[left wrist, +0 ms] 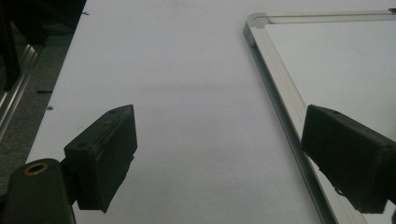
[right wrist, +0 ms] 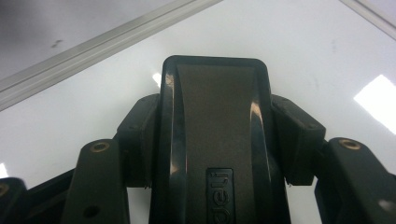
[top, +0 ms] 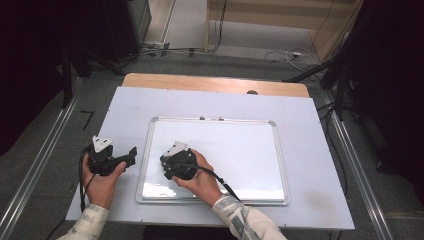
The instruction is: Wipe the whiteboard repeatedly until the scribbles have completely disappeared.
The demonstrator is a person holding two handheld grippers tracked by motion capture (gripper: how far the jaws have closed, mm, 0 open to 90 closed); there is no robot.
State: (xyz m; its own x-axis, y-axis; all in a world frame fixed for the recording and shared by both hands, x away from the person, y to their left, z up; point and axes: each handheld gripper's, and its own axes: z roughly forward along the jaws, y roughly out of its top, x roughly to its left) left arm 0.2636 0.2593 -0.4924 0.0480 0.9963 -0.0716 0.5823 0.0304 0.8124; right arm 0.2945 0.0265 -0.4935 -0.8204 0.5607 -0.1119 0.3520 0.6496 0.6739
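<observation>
Right now my right gripper [right wrist: 215, 140] is clamped on one black eraser [right wrist: 215, 135], its two jaws pressing the eraser's sides, and holds it down over the near-left part of the single whiteboard [top: 250, 150]. My left gripper [left wrist: 219, 158] hovers with jaws spread wide and nothing between them, beside the whiteboard's left edge, over the white table sheet [top: 310, 200].
</observation>
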